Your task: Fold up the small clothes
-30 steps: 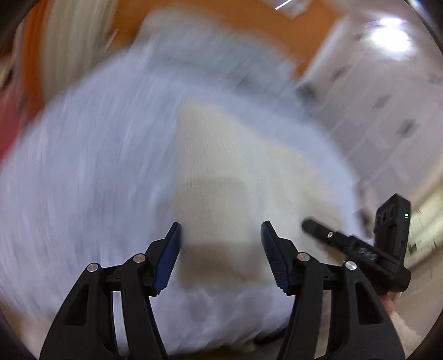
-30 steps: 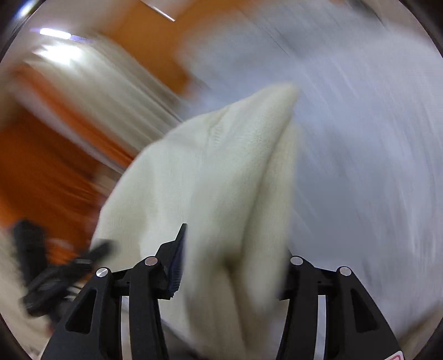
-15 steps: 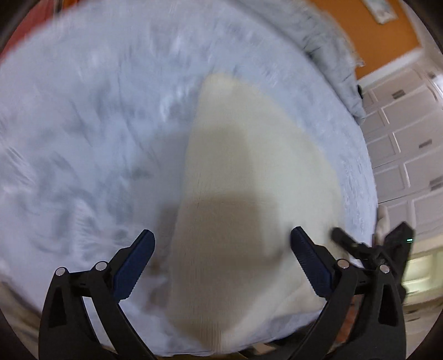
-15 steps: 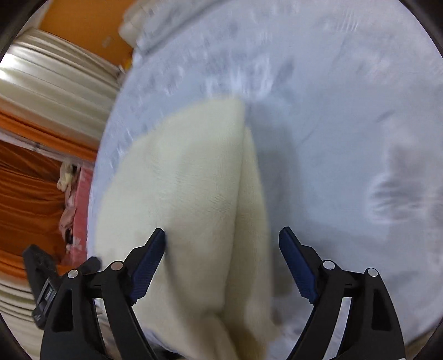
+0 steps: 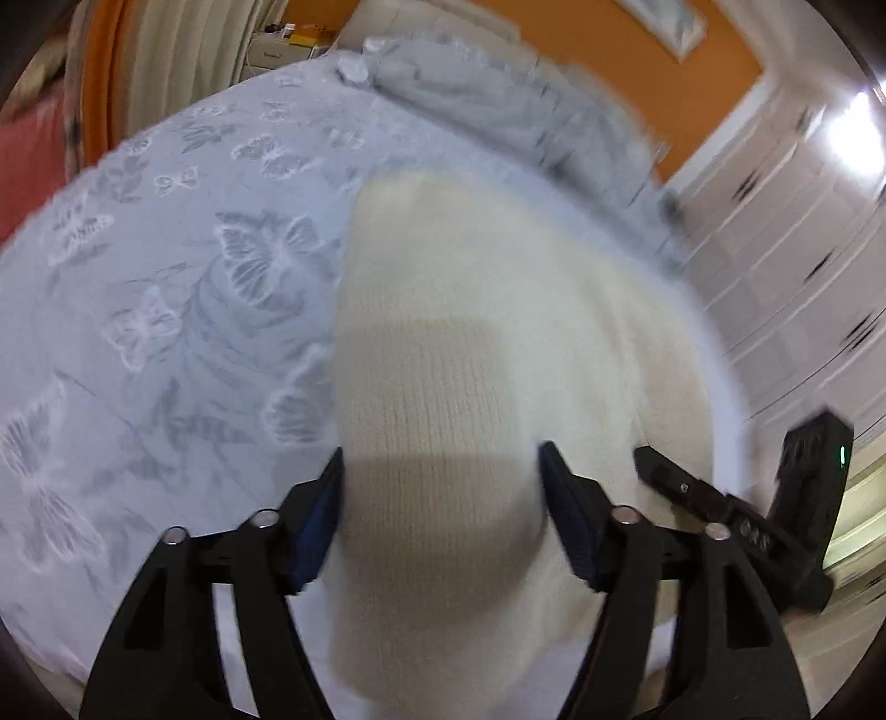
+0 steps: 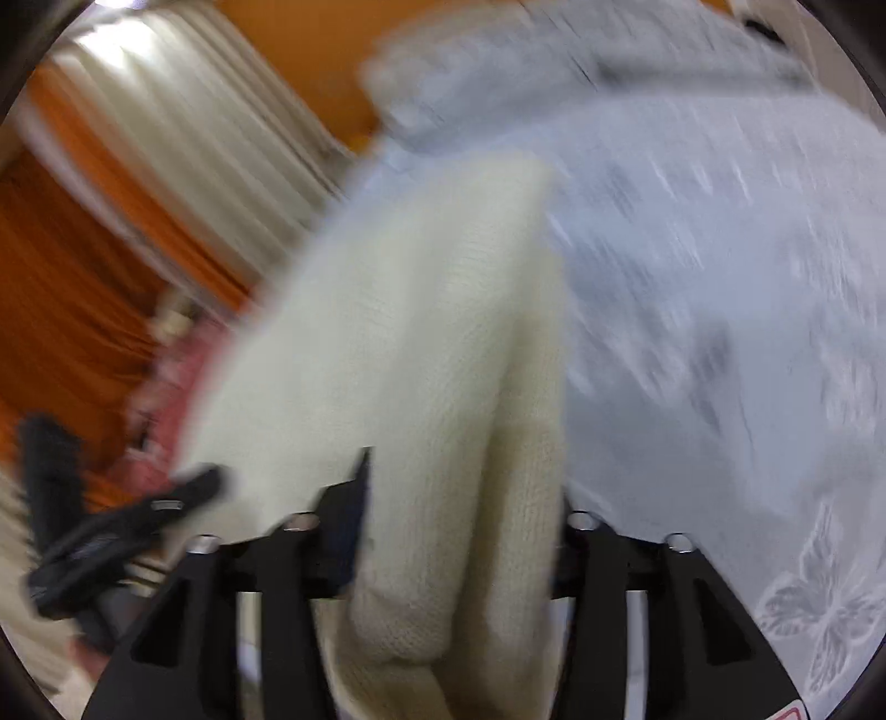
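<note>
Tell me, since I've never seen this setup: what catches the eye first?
A cream knit garment fills the middle of both views, lying on a pale blue butterfly-print bedspread. The left gripper and right gripper each close their jaws around its near edge. Orange walls rise behind.

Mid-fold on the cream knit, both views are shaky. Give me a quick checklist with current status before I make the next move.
1. Left gripper has the cream knit between its jaws: ok, cloth fills the gap.
2. Right gripper has the knit between its jaws: ok, though its right-hand pad is hidden by cloth.
3. Firm clamp on either side: cannot tell.
4. Knit lying over the bedspread, not off the edge: ok in the left view.
5. Fold edges lined up: cannot tell, blurred.
6. Grey blanket apart from the knit: ok.
</note>
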The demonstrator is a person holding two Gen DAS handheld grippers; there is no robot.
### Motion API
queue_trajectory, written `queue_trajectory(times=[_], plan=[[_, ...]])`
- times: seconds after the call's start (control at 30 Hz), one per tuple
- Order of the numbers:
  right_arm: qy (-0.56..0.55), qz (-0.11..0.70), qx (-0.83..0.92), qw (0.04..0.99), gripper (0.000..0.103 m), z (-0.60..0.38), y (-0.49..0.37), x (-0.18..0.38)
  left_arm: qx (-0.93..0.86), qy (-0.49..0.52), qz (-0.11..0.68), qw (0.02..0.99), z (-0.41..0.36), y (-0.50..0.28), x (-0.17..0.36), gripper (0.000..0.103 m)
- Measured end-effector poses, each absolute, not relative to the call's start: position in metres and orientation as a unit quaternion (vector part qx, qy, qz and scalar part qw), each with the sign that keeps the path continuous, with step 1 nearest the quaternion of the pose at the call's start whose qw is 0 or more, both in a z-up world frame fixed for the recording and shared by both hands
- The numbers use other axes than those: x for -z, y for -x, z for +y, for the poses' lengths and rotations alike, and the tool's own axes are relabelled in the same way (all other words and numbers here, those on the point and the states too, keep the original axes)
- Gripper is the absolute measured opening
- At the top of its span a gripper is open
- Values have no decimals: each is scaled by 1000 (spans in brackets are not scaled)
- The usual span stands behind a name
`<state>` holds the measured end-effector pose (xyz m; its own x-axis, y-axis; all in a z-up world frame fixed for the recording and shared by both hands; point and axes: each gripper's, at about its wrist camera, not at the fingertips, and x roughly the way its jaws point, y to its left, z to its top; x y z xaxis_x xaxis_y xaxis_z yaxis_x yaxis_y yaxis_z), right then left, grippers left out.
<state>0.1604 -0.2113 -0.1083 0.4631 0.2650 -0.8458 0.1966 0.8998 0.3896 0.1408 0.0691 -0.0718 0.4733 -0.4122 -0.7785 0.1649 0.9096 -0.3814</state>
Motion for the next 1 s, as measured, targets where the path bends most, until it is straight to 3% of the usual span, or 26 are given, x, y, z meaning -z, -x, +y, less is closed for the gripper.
queue_trajectory(times=[0.03,0.07,0.1,0.17,0.27,0.37,0.47,0.53,0.57,0.63,0.7,0.73,0.8,0.9,1.0], plan=[[-238,546,12,803,53,-223,-159,128,149,103,513,839,64,-145,94,69],[-281,517,-1,809,49,-232,-149,122,135,93,542,825,63,-146,118,69],[-298,492,-3,818,38,-236,-139,110,136,114,524,833,70,-142,116,71],[-250,472,-6,846,30,-226,-121,76,130,138,515,836,82,-134,106,69],[-210,465,-45,859,29,-202,-98,54,125,150,508,839,90,-120,94,69],[-152,502,-21,851,26,-186,-96,76,115,133,513,840,86,-111,90,69],[-137,517,19,845,33,-189,-80,93,114,118,516,841,82,-89,89,69],[-172,506,19,845,57,-197,-70,93,116,111,520,839,81,-81,94,73],[-189,503,11,844,63,-201,-67,97,115,108,525,837,82,-78,101,74],[-211,519,-8,828,45,-203,-75,109,107,110,539,828,84,-77,117,72],[-217,528,-10,821,12,-204,-83,115,107,109,544,825,84,-80,129,54],[-224,526,-19,820,11,-205,-87,111,109,95,548,824,81,-82,133,47],[-220,494,-34,841,10,-203,-86,83,100,52,558,822,76,-87,139,21],[-180,451,-35,873,9,-201,-85,45,86,64,554,826,87,-95,137,22],[-153,529,-8,835,9,-208,-103,98,81,86,564,817,94,-105,143,24]])
